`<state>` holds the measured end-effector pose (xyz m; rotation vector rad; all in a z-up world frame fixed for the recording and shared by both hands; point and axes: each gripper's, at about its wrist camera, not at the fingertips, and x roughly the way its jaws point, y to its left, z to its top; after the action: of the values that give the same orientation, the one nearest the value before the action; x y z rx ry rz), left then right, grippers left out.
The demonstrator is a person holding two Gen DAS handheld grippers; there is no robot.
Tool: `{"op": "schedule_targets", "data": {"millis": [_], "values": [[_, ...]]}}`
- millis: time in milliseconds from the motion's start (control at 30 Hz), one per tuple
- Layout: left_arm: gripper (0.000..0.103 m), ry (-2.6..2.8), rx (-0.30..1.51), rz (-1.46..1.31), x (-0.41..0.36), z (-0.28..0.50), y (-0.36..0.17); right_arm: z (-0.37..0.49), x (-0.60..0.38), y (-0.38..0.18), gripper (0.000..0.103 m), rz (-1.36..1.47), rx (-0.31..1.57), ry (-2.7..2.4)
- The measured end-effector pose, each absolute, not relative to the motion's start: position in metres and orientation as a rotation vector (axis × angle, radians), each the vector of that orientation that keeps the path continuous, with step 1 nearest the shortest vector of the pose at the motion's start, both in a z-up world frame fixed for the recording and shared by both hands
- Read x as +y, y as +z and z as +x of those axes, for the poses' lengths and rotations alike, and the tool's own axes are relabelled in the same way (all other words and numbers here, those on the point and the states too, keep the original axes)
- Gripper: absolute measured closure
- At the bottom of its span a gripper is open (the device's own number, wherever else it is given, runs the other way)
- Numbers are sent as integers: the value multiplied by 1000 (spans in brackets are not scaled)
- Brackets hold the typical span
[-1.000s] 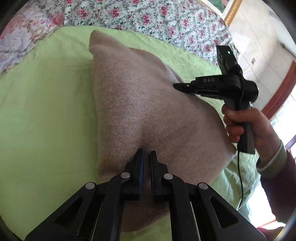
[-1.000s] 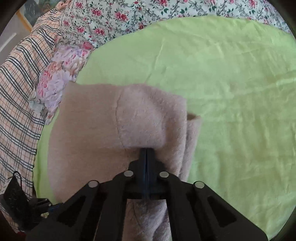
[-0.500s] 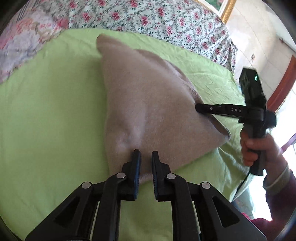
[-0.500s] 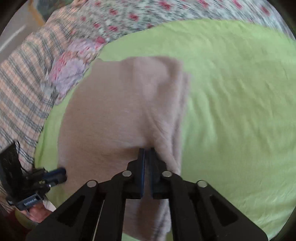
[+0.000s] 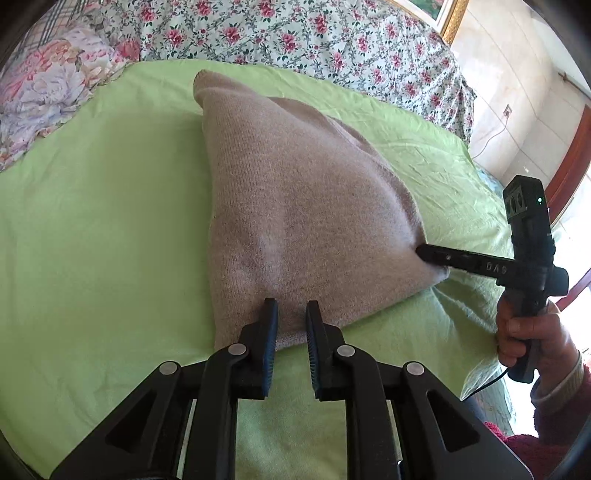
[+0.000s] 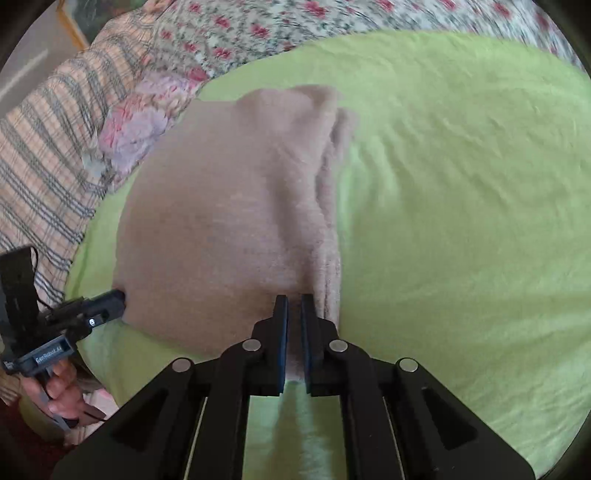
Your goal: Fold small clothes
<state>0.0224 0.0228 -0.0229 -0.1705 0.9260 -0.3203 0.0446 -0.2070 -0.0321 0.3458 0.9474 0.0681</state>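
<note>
Since a second before, both jaw pairs had parted and the folded garment had settled flat. By now the left hand-held gripper [image 5: 291, 314] had its fingers apart, straddling the near edge of the tan knit sweater [image 5: 295, 206] without pinching it. At the sweater's right corner, the right hand-held gripper [image 5: 421, 252] touched the fabric with its tip; from its own camera the right hand-held gripper [image 6: 293, 308] showed a narrow gap between the fingers, with cloth behind it, gripping nothing. The sweater [image 6: 229, 221] lay folded on the green sheet [image 5: 92, 221], its layered edge toward the sheet's middle. Beyond the sweater lay a floral bedspread [image 5: 295, 33] and, at the left, a plaid blanket [image 6: 40, 162].
</note>
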Motion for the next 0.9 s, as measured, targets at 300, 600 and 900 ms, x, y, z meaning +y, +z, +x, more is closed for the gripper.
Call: {"op": "schedule_targets", "data": {"millis": [300, 600, 900], "values": [[76, -317, 871, -178, 35, 26, 12, 61, -213, 10, 64, 372, 851, 75], [73, -270, 791, -181, 48, 72, 39, 146, -241, 25, 62, 434, 808, 72], [66, -219, 897, -267, 71, 186, 26, 239, -281, -17, 62, 535, 931, 46]]}}
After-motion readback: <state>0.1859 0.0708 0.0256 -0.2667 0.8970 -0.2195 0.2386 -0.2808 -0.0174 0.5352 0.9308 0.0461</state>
